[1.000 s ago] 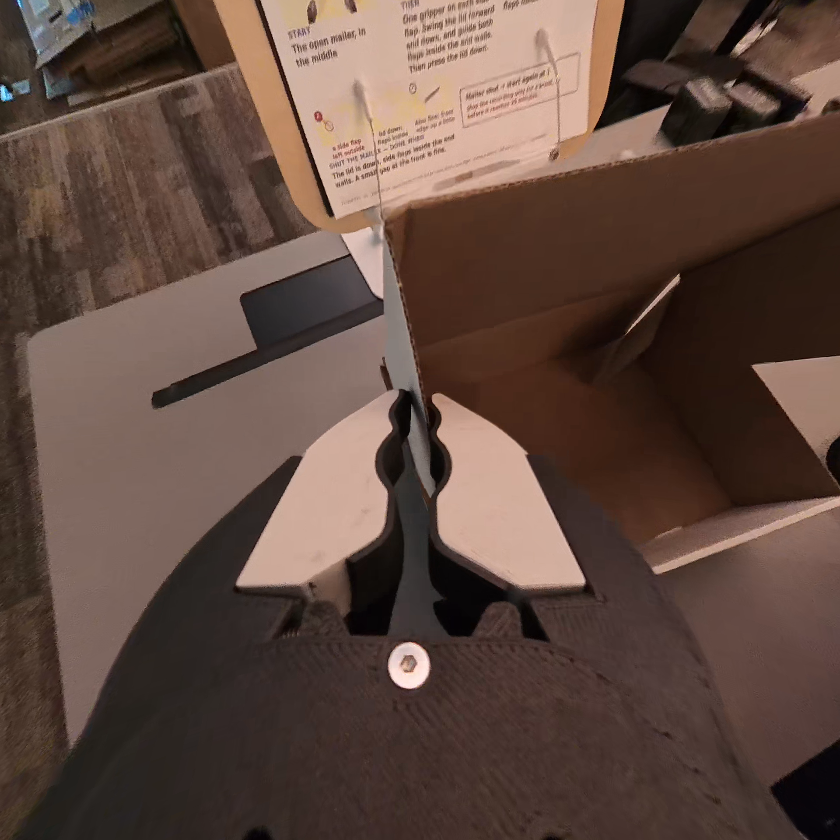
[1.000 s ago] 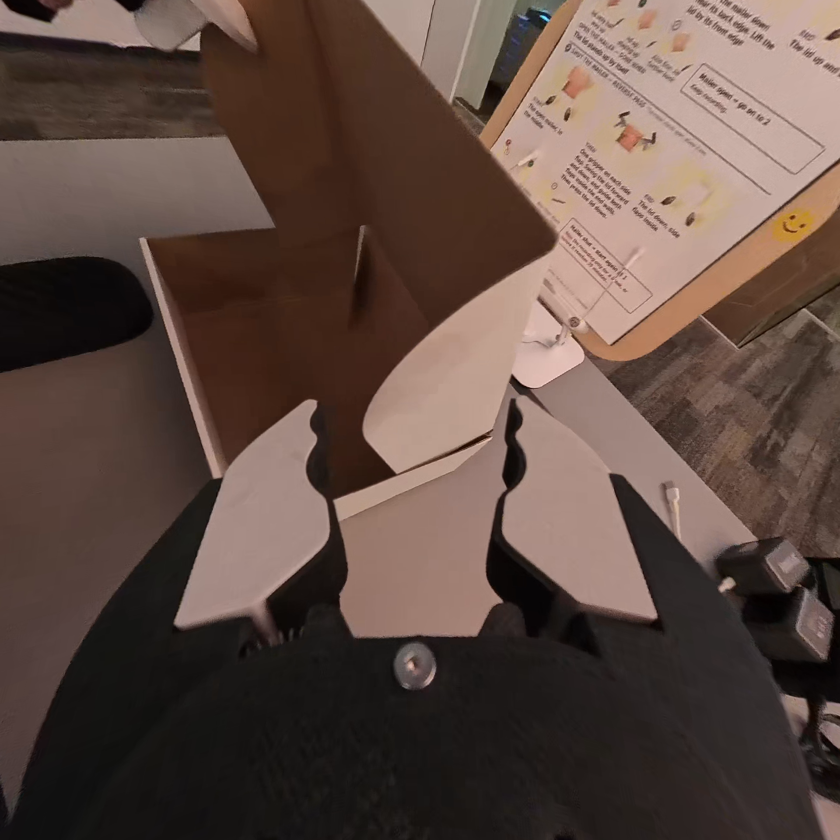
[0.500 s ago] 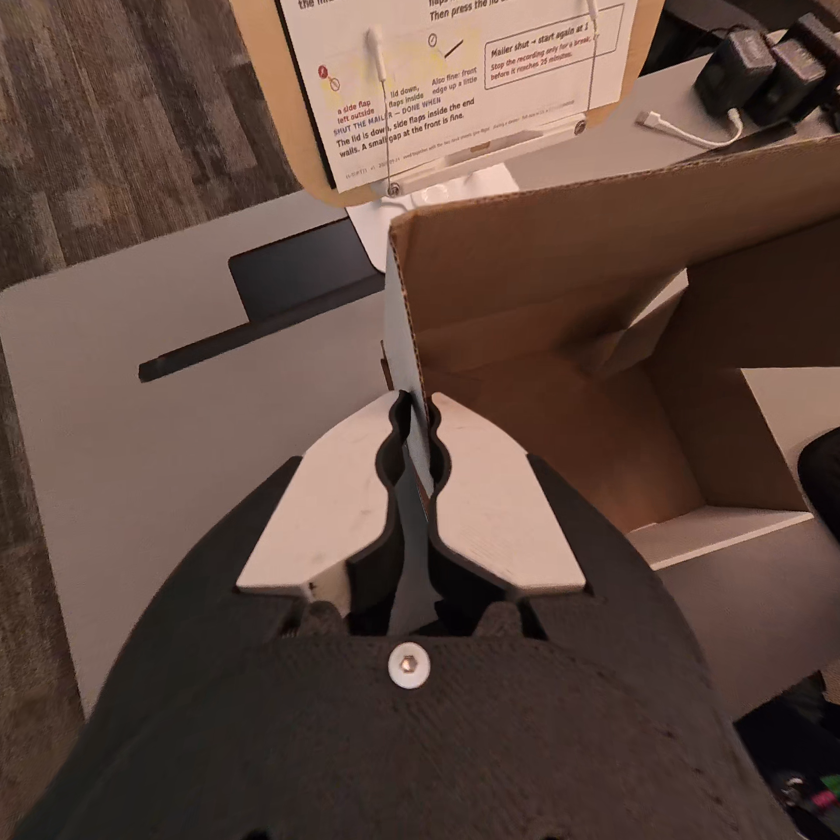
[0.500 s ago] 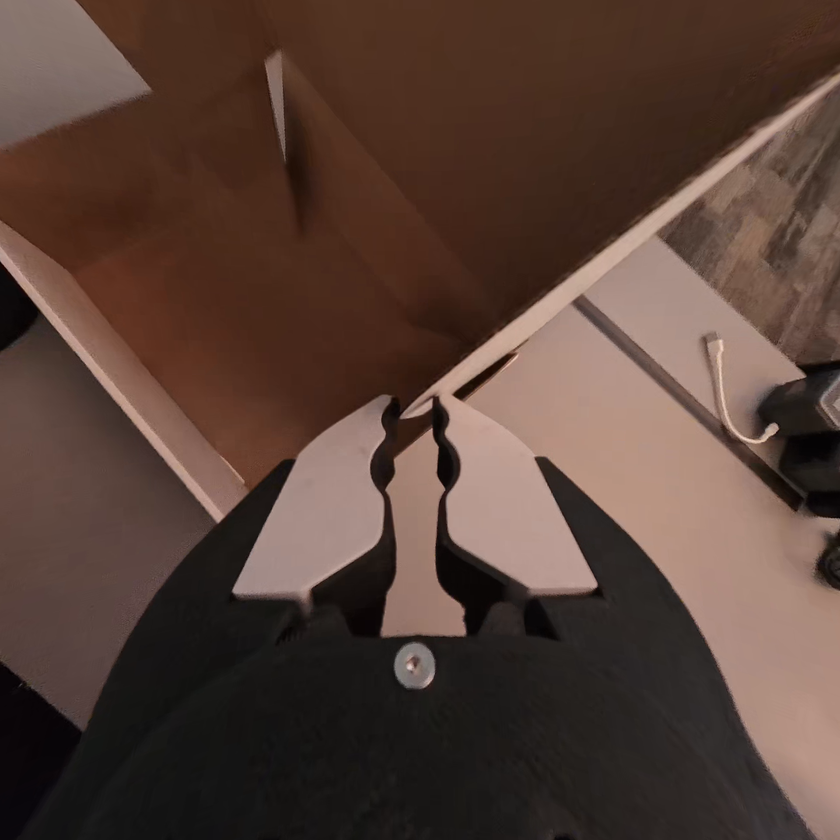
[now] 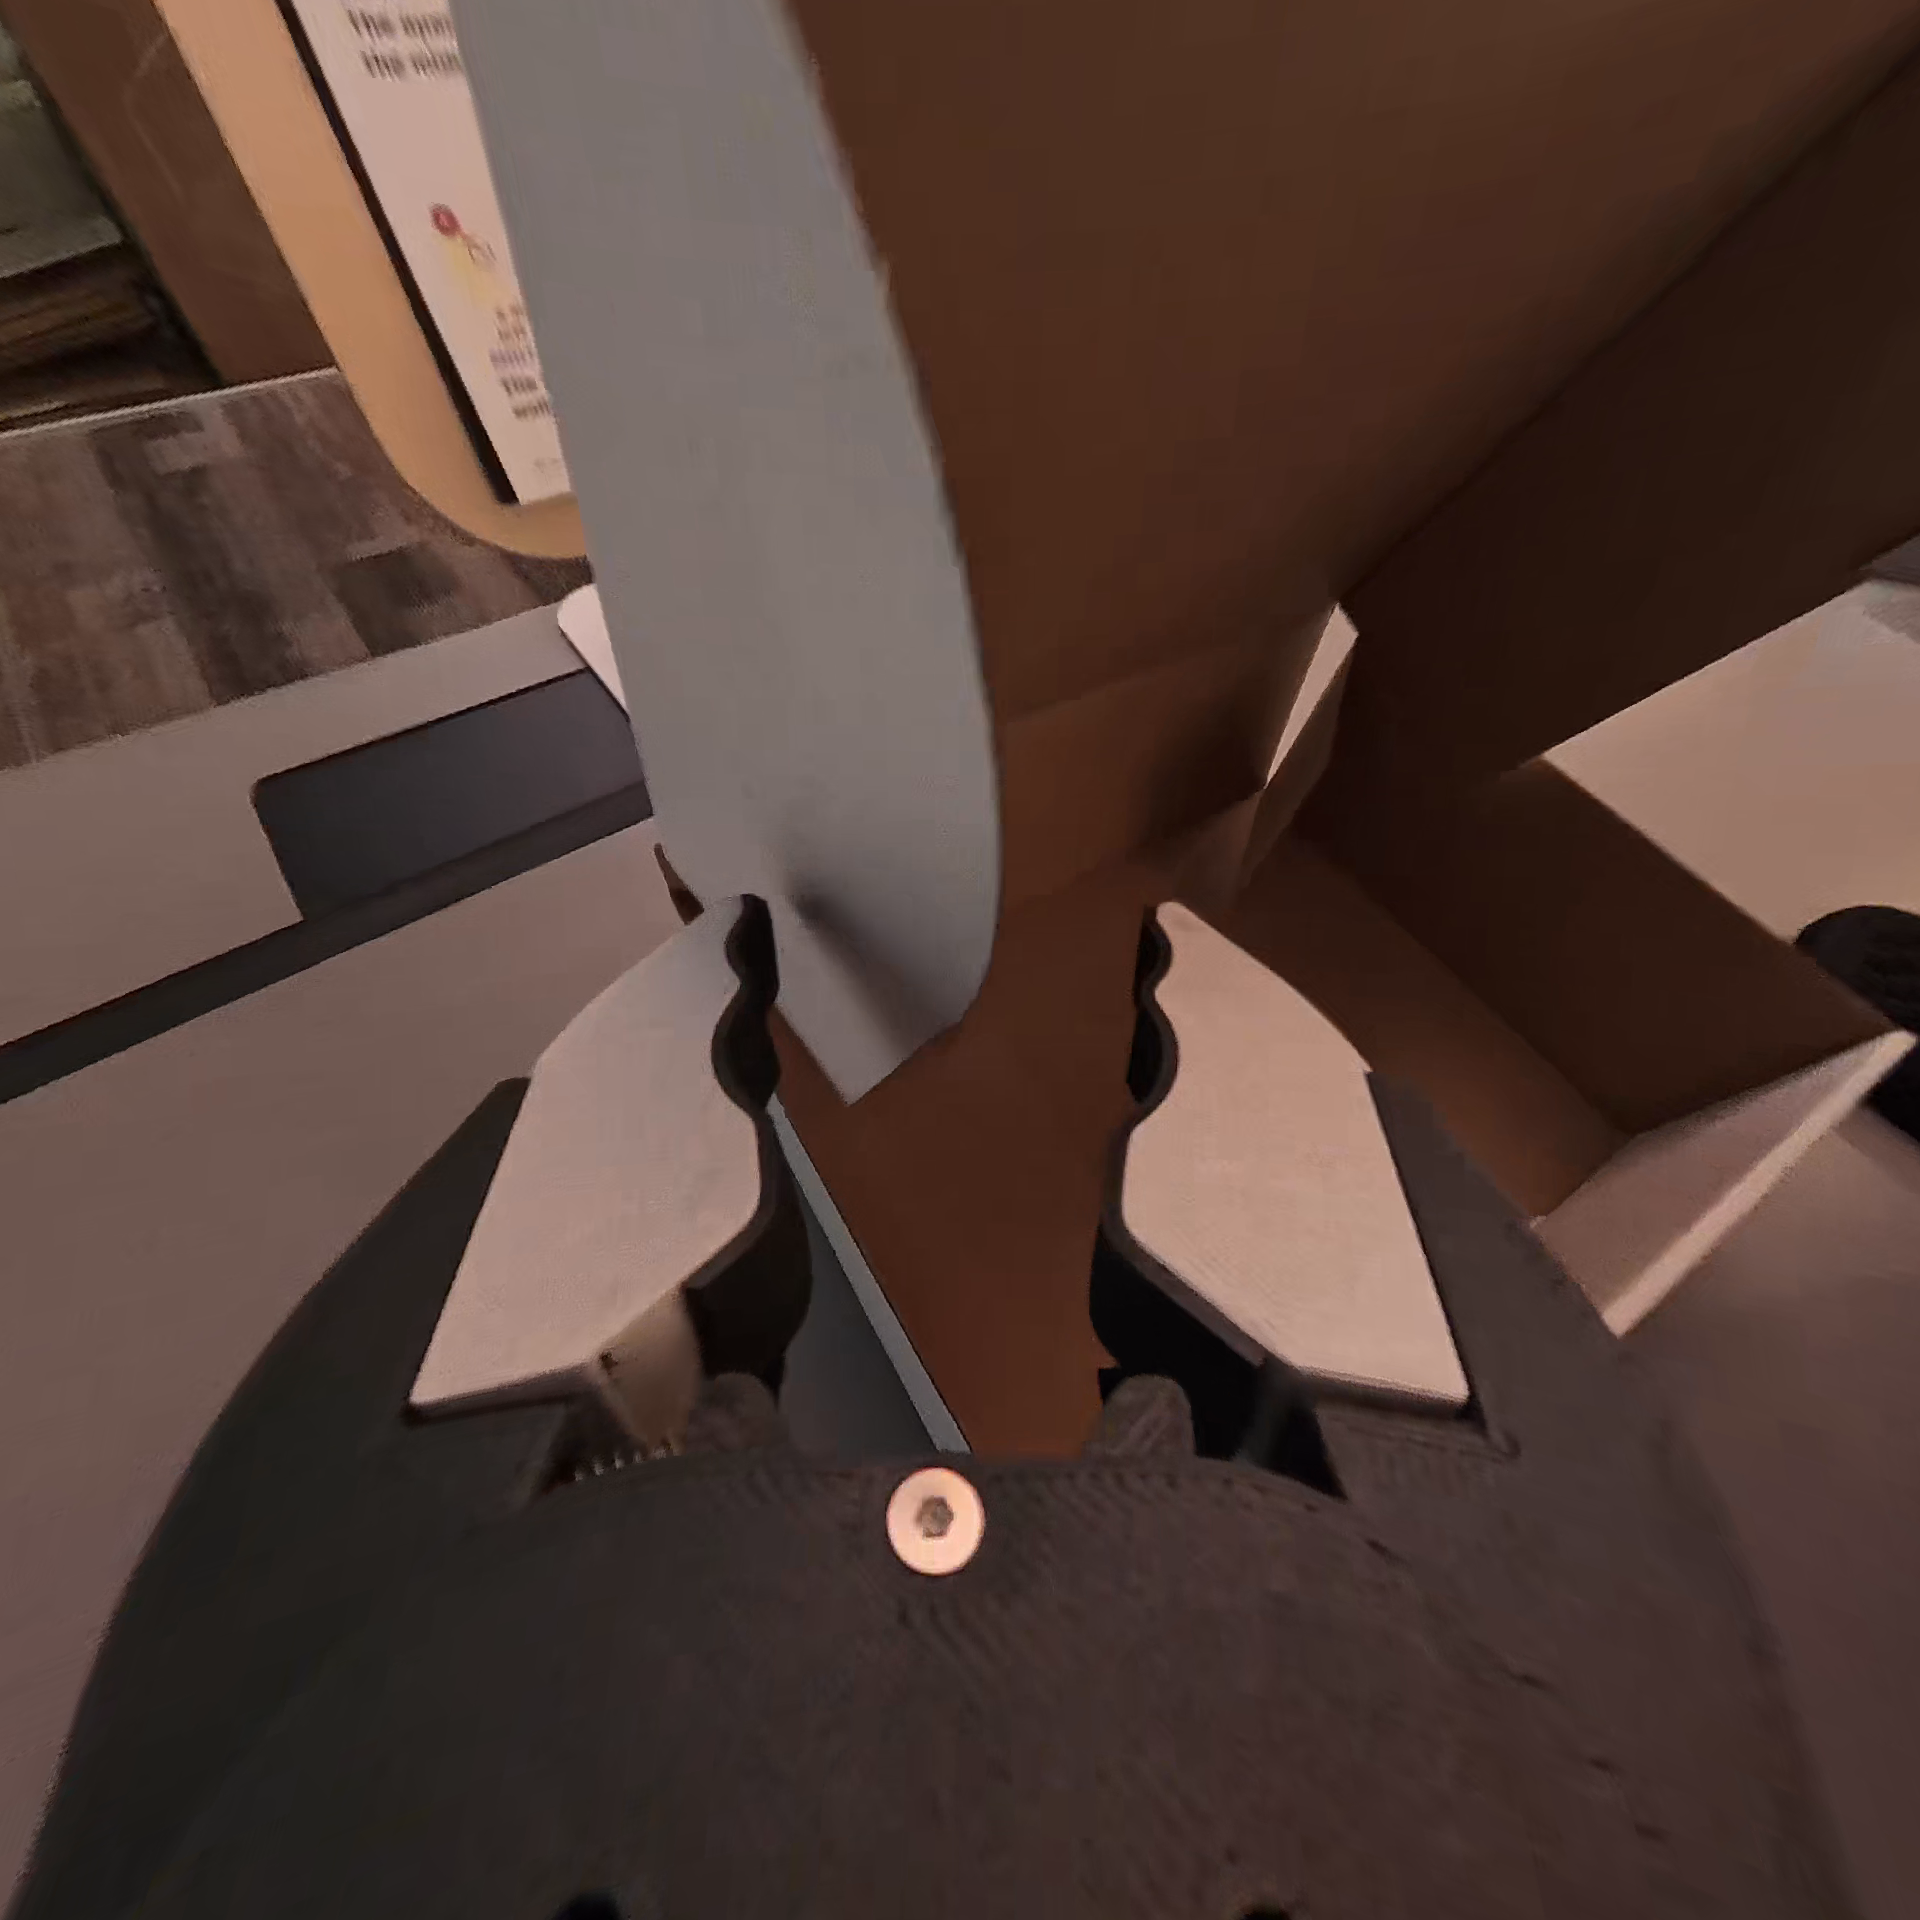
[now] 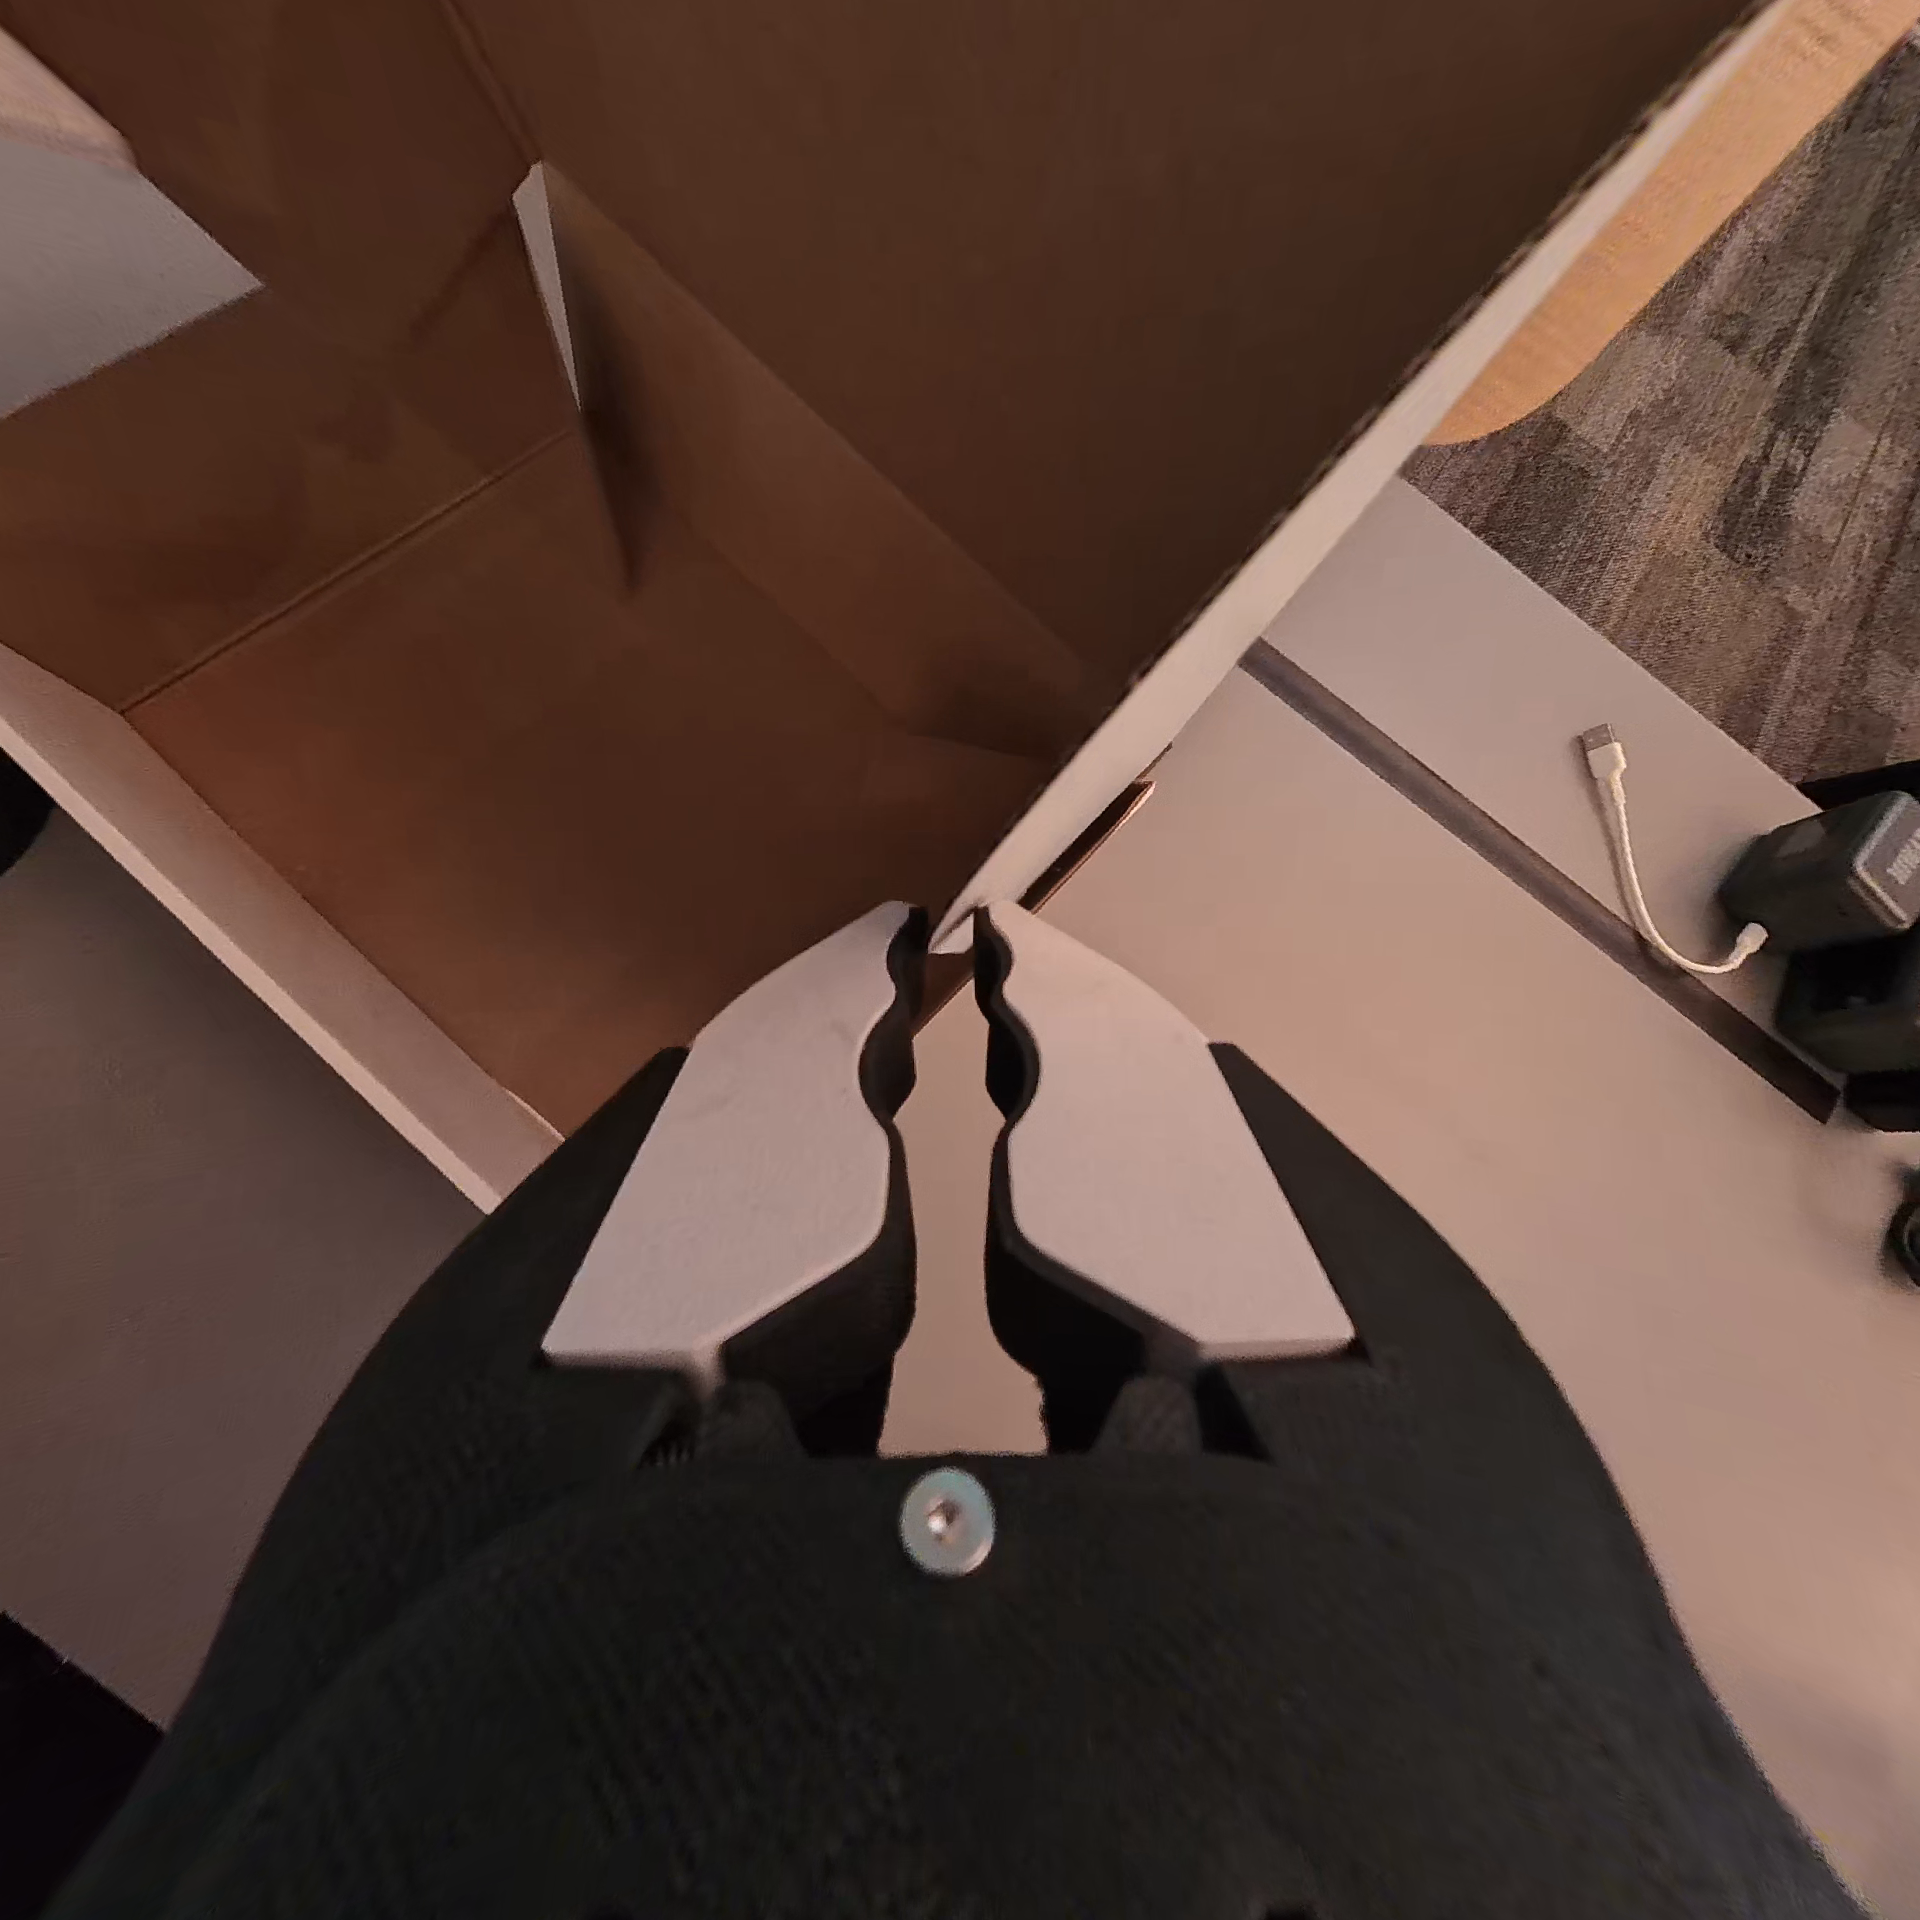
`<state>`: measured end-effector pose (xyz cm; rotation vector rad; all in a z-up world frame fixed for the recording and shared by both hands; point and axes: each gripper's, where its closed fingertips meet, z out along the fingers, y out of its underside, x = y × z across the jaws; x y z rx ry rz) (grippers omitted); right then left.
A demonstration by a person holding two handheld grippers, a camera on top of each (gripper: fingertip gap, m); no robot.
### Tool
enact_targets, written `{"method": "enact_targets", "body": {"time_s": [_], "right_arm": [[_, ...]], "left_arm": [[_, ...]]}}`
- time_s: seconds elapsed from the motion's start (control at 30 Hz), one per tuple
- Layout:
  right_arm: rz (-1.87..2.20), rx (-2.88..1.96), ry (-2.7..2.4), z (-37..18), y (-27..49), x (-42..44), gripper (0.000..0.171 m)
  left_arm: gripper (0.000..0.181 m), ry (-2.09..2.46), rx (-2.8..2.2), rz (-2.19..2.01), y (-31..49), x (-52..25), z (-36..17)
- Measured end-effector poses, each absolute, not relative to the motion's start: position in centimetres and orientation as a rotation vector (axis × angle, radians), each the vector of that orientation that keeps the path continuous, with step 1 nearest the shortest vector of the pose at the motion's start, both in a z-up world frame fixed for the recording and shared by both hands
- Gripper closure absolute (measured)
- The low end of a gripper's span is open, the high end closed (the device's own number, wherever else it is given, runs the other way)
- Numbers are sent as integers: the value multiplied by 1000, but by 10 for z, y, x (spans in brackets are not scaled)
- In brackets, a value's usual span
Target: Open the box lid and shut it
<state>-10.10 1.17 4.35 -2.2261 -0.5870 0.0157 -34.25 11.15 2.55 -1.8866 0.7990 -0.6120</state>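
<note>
The left gripper (image 5: 945, 925) stands wide apart, the white side flap (image 5: 769, 499) of the cardboard box (image 5: 1403, 343) hanging between its fingers, beside the left one, not clamped. The right gripper (image 6: 948, 920) is nearly closed, pinching the lower corner of the raised lid (image 6: 1226, 665). Only the right wrist view shows the box's brown floor (image 6: 582, 790) and a white cable (image 6: 1631, 852) on the table (image 6: 1351, 1039); only the left shows the instruction board (image 5: 416, 260).

My left gripper (image 5: 945, 925) spread wide, pale side flap (image 5: 769, 540) hanging between fingers, brown box (image 5: 1455, 935) interior beyond; grey table (image 5: 208, 1195), instruction board (image 5: 436, 260) behind.
</note>
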Motion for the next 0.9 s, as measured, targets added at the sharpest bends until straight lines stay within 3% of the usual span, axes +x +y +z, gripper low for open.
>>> {"method": "enact_targets", "body": {"time_s": [0.03,0.13,0.2,0.37,0.43,0.73,0.8,0.9], "right_arm": [[17,-2223,-580,44,12,-100,163],[21,-2207,-564,47,14,-97,163],[28,-2185,-554,51,16,-96,164],[16,-2003,-495,69,40,-92,162],[-15,-1881,-447,79,54,-89,153],[-7,-1795,-349,64,84,-82,125],[-48,-1827,-347,57,87,-76,126],[-69,-1885,-354,47,89,-69,140]], "left_arm": [[113,803,-1901,-604,117,-340,15],[118,837,-1904,-499,133,-335,-10],[142,865,-1867,-407,143,-334,-18],[166,776,-1885,-293,154,-352,-8],[173,706,-1932,-330,156,-361,-1],[179,646,-2097,-336,169,-375,7],[179,647,-2115,-352,170,-375,5],[178,640,-2103,-381,170,-375,1]]}}
